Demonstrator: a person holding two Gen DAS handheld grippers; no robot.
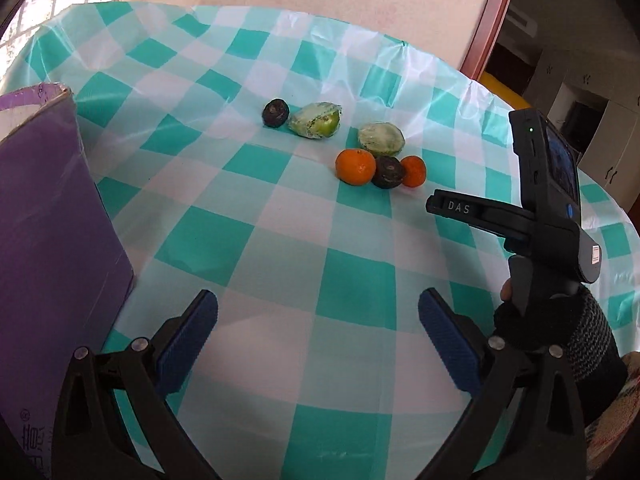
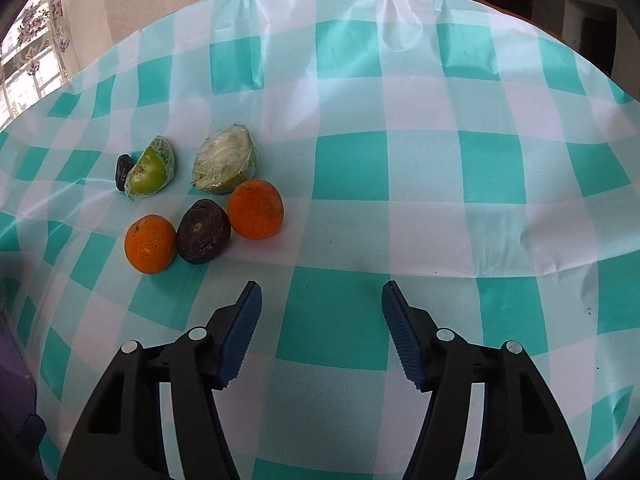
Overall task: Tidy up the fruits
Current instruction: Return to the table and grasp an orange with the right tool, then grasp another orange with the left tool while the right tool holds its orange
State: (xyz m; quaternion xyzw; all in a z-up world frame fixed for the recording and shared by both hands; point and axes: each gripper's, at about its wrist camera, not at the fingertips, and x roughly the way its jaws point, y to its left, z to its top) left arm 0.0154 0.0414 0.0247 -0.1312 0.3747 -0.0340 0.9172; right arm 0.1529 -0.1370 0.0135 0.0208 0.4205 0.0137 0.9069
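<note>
Several fruits lie loose on the checked tablecloth point(image 1: 280, 208). Two oranges point(image 2: 150, 244) point(image 2: 256, 209) flank a dark round fruit point(image 2: 203, 231). Behind them rest two green fruits in clear wrap point(image 2: 226, 160) point(image 2: 152, 174) and a smaller dark fruit point(image 2: 123, 172). My right gripper point(image 2: 322, 296) hovers open over bare cloth, to the right of and nearer than the cluster, nothing between its blue pads. My left gripper point(image 1: 318, 304) is also open and empty, well short of the orange point(image 1: 355, 167). One finger point(image 1: 452, 206) of the right tool shows in the left wrist view, just right of the fruits.
A tall purple box point(image 1: 52, 220) stands on the table's left side, close to my left gripper; its corner shows again point(image 2: 16, 380) in the right wrist view. A gloved hand point(image 1: 520, 320) holds the right tool. The table's round edge curves behind, with a wall and doorway beyond.
</note>
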